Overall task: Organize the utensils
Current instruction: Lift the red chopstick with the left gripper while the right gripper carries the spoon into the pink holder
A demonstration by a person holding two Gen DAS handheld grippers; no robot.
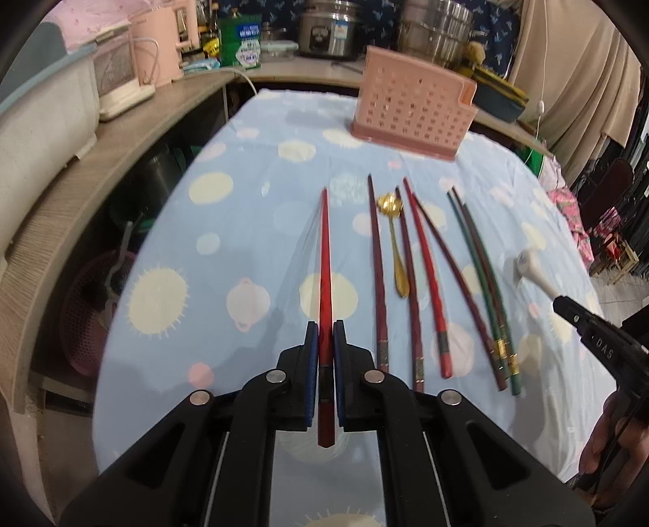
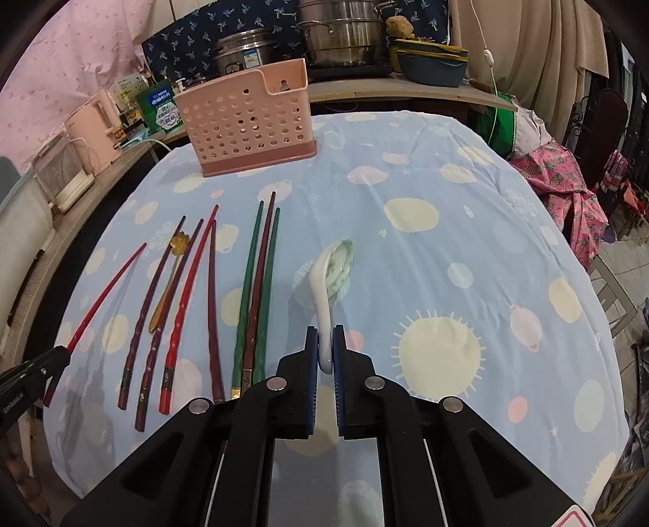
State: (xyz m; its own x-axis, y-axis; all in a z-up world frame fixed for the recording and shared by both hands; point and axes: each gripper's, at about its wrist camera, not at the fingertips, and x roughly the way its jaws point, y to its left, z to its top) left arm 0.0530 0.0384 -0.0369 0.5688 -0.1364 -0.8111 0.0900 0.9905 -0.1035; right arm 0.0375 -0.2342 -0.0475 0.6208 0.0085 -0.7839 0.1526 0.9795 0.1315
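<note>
My left gripper is shut on a red chopstick, held above the blue spotted tablecloth; it also shows in the right wrist view. My right gripper is shut on the handle of a white ceramic spoon, bowl pointing away; the spoon shows in the left wrist view. Several red, maroon and green chopsticks and a gold spoon lie on the cloth. A pink perforated utensil holder stands at the far side and also shows in the right wrist view.
A wooden counter runs along the left and back with a pink kettle, a rice cooker and steel pots. Pink fabric hangs at the right table edge.
</note>
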